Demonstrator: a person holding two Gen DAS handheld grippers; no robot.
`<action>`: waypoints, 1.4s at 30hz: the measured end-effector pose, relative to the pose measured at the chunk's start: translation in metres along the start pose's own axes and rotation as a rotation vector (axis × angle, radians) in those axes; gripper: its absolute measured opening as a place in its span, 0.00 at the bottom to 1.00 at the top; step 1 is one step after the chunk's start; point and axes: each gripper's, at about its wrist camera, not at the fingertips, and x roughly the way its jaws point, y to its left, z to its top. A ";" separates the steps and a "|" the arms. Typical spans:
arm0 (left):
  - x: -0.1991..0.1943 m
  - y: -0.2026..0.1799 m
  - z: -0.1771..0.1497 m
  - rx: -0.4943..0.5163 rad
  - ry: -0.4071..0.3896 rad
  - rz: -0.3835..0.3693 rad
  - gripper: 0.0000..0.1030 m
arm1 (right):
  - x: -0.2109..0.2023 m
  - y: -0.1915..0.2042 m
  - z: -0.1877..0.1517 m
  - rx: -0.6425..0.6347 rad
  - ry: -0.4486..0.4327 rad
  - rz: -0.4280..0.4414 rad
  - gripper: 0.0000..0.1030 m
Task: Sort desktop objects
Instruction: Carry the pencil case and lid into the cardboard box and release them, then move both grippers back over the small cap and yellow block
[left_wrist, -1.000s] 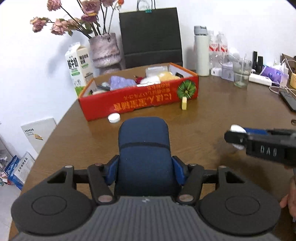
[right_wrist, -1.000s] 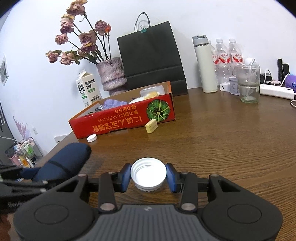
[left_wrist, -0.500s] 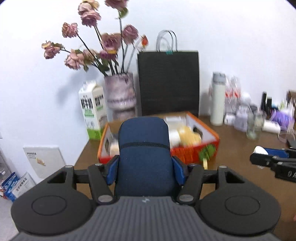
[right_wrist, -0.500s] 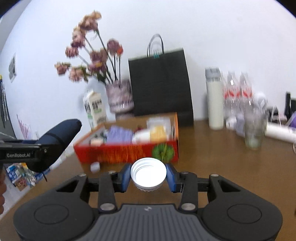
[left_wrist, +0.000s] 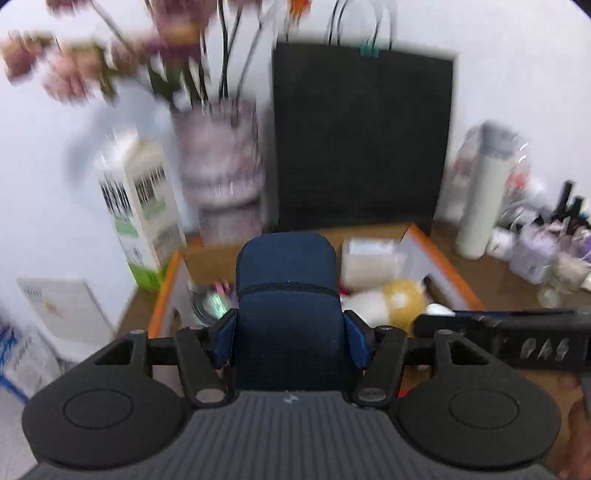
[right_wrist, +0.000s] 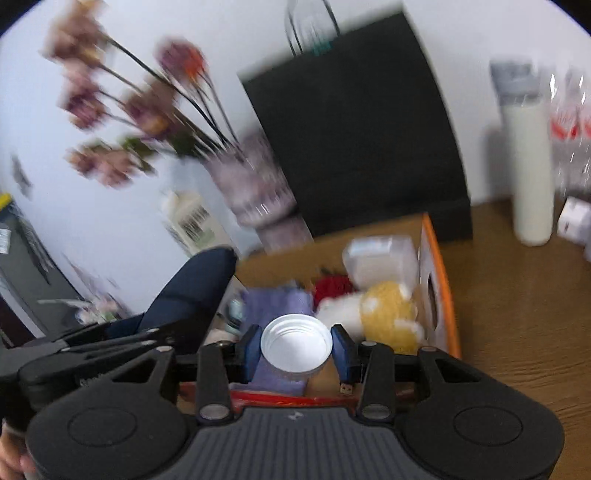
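Left grip: left gripper (left_wrist: 288, 341) clamped at about half spread on the navy case (left_wrist: 286, 295), blue pads pressed flat to both its sides, low centre of the left wrist frame.

Right grip: right gripper (right_wrist: 295, 350) closed to a narrower gap on the white cap (right_wrist: 295, 343), pads pinching opposite sides of its rim, low centre of the right wrist frame.

Where the case sat: held in the air over the near left part of the orange box (left_wrist: 454, 273), hiding the middle of it in the left wrist frame.

Where the cap sat: held in the air above the near edge of the box, over a purple cloth (right_wrist: 273, 302), with a yellow-and-white plush (right_wrist: 384, 314) to the right.

Why held so: side pinches left both undersides free, judged ready for a straight drop into the box; both loads brought together, likely to unload in one trip.

Case axis: long axis ran along the fingers, rounded far end up-frame toward the black paper bag (left_wrist: 362, 140); in the right wrist frame, slanted from lower left to upper right.

Cap axis: hollow side faced the camera, closed top away; round, so no long axis.

Clarity: background blurred, contents at the left of the box hard to make out.
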 end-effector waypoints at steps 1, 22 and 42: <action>0.013 -0.001 -0.002 -0.008 0.035 0.011 0.59 | 0.015 0.001 0.001 0.000 0.031 -0.021 0.38; -0.083 -0.012 -0.081 0.035 -0.067 0.157 0.94 | -0.056 0.002 -0.045 -0.067 -0.052 -0.232 0.79; -0.157 -0.003 -0.240 -0.065 0.024 0.191 0.96 | -0.125 0.018 -0.214 -0.202 -0.069 -0.352 0.87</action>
